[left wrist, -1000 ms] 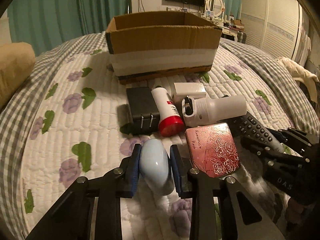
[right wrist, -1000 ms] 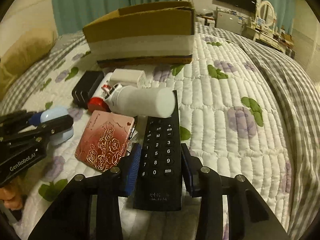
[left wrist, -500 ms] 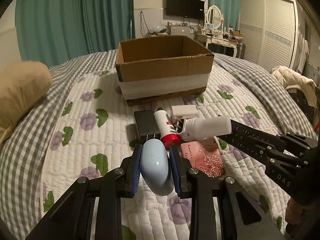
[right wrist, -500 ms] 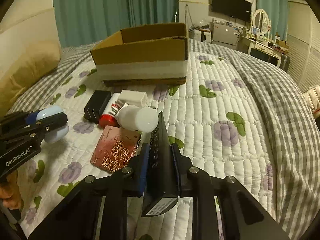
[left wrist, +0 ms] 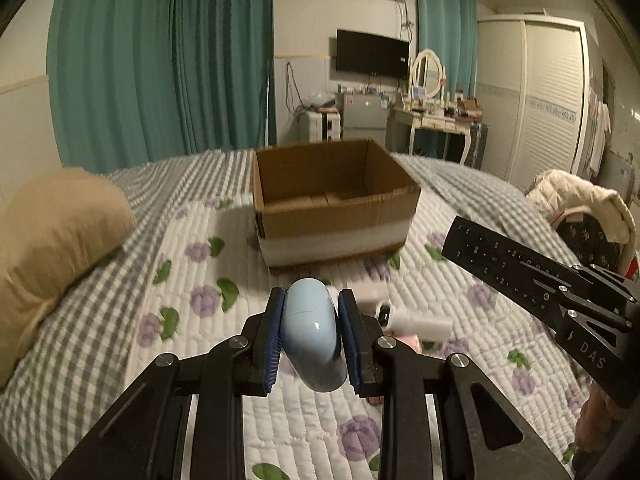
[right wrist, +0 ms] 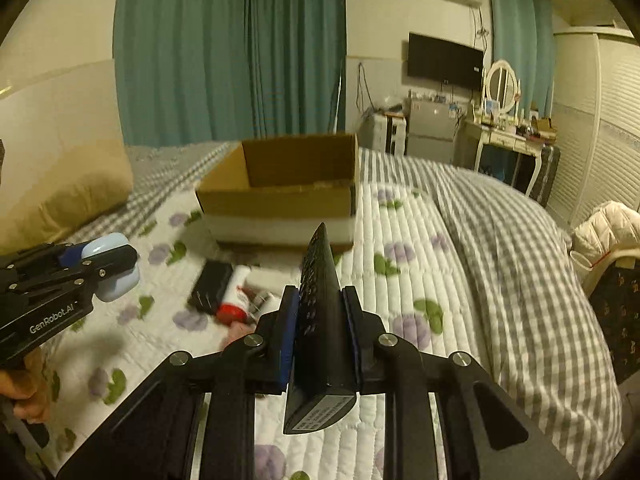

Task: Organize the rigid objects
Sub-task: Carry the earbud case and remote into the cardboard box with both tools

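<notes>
My left gripper (left wrist: 311, 308) is shut on a pale blue rounded case (left wrist: 314, 338), held above the quilt; it also shows in the right wrist view (right wrist: 110, 264). My right gripper (right wrist: 322, 312) is shut on a black remote control (right wrist: 320, 320), tilted on edge in the air; the remote also shows in the left wrist view (left wrist: 508, 260). An open cardboard box (left wrist: 332, 204) sits on the bed ahead; it also shows in the right wrist view (right wrist: 280, 196). A white bottle (left wrist: 416, 322), a black charger (right wrist: 210, 286) and a red-capped tube (right wrist: 234, 300) lie on the quilt.
A tan pillow (left wrist: 52, 248) lies at the left of the bed. A pink card case (left wrist: 408, 340) is partly hidden behind my left gripper's fingers. A chair with a white jacket (left wrist: 580, 204) stands at the right. A dresser and wardrobe stand behind.
Both grippers have risen from the quilt with their objects. The remote was gripped, lifted and tilted on edge. The box interior now shows from above.
</notes>
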### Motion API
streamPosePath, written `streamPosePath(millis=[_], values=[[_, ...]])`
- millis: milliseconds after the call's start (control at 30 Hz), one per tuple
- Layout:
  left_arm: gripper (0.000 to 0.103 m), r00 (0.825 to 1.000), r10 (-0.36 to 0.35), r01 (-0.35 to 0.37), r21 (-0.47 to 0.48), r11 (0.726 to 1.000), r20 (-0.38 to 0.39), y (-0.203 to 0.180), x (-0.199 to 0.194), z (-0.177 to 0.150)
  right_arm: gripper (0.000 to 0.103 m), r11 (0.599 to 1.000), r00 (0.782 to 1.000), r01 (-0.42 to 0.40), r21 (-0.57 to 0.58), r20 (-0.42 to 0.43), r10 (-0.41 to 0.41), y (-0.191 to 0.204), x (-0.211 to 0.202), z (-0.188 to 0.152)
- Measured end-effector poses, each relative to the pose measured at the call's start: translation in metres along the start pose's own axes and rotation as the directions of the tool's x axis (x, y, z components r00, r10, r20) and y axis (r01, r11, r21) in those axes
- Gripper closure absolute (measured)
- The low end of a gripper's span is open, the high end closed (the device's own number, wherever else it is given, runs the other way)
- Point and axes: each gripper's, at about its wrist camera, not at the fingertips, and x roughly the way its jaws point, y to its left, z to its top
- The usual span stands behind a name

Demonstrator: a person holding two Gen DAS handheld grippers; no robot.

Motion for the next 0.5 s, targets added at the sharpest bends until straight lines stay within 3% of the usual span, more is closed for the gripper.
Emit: streamPosePath(millis=[233,500], values=[[0.076,0.997,-0.015,0.015,0.0,1.0,0.069,0.008,-0.01,0.028,0.082,1.0,0.997,-0.003,-0.022,0.083,0.005,0.006,-0.019,0.032],[0.076,0.993,-0.007,0.005,0.014,1.0,0.121,0.014,0.01,0.063,0.082,1.0,0.991,-0.015,-0.017,0.13,0.017,0.002,-0.009,0.07]])
